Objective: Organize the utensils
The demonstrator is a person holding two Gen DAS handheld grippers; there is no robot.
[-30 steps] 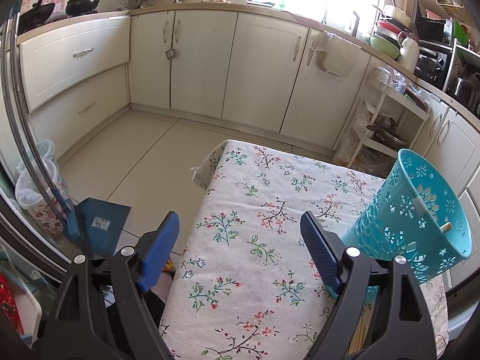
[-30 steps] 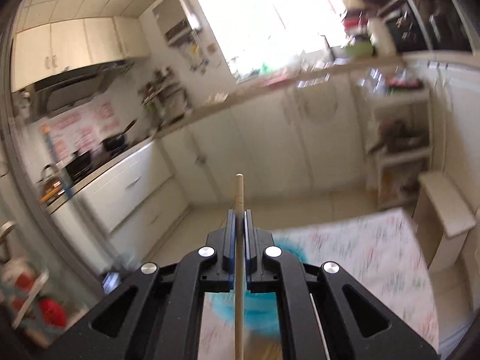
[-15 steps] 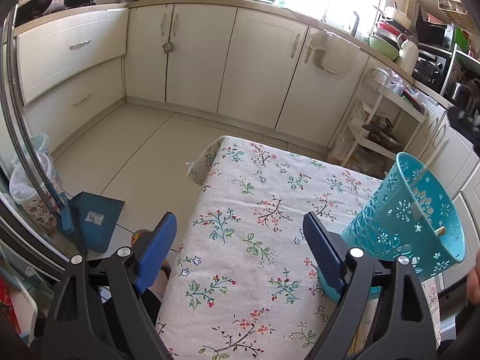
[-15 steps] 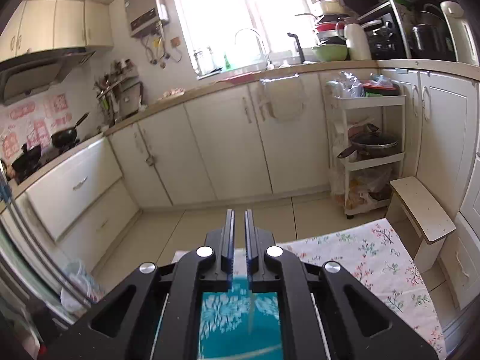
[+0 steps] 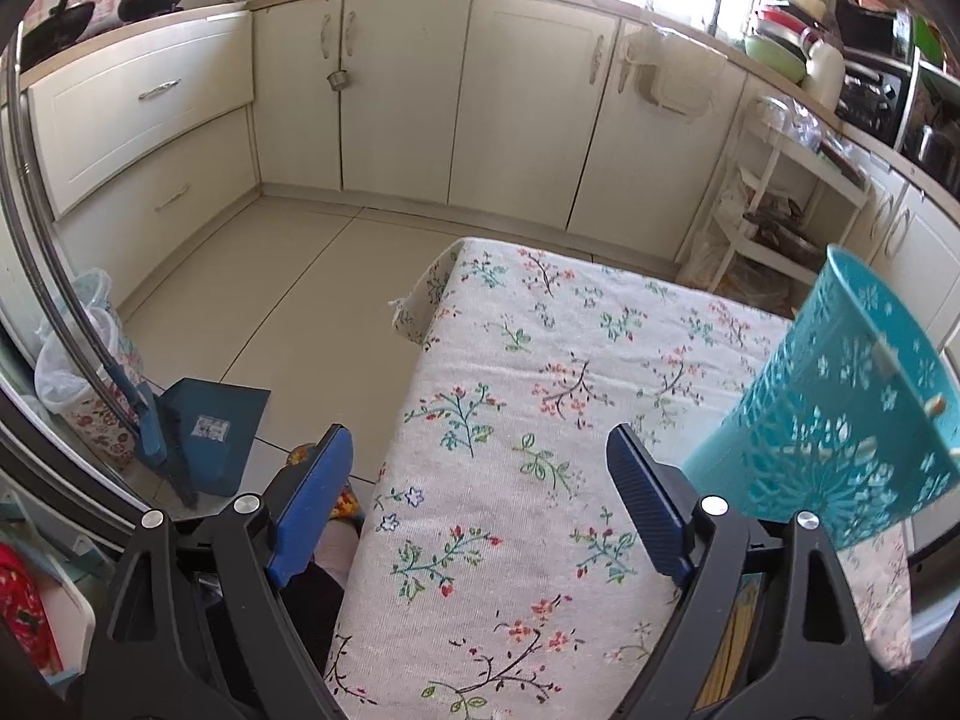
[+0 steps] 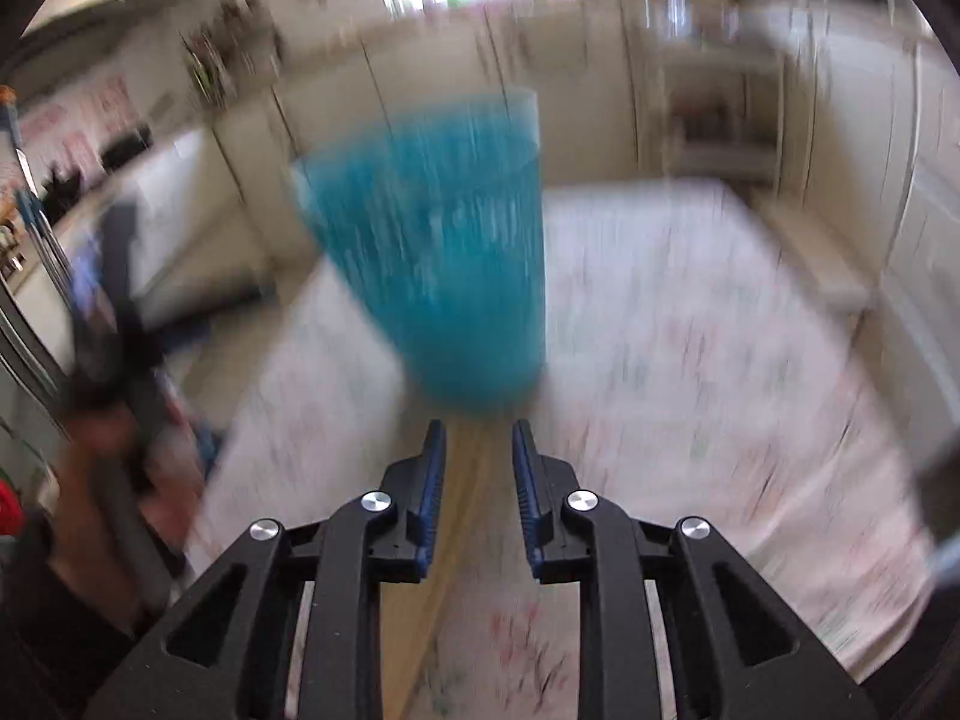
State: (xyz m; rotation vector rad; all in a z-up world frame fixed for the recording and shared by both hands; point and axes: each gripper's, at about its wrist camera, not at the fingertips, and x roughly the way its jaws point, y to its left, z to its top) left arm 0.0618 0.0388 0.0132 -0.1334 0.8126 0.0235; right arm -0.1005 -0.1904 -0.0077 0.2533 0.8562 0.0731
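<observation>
**Right gripper reopens near the chopstick pile as the basket waits**

The teal basket (image 5: pixel 840 420) stands on the floral tablecloth (image 5: pixel 510 390) at about 3 o'clock in the left wrist view, leaning in the fisheye with its mouth toward 1 o'clock. Pale chopstick ends (image 5: pixel 936 403) show through its perforated wall, so some sticks appear to stand inside it, long axis roughly upright. In the blurred right wrist view the basket (image 6: pixel 444 252) sits at 12 o'clock, just beyond the right gripper (image 6: pixel 479 480).

The right gripper's jaws have just been opening; they stand a little apart with nothing pinched between them. Below and through the gap lies a tan band, probably a pile of loose chopsticks (image 6: pixel 456 480), long axis running from 6 toward 12 o'clock, pointing at the basket's foot. The blur hides whether the pads touch them.

The left gripper (image 5: pixel 480 498) hangs wide open over the cloth's near edge, holding nothing. A sliver of tan sticks (image 5: pixel 735 636) shows behind its right finger at 5 o'clock.

The chopsticks are likely light, stiff and smooth, so they may roll or slip. A hold across the width, near the middle or slightly toward the upper end, would probably keep one from pivoting when it is stood up and dropped tip-down into the basket.
</observation>
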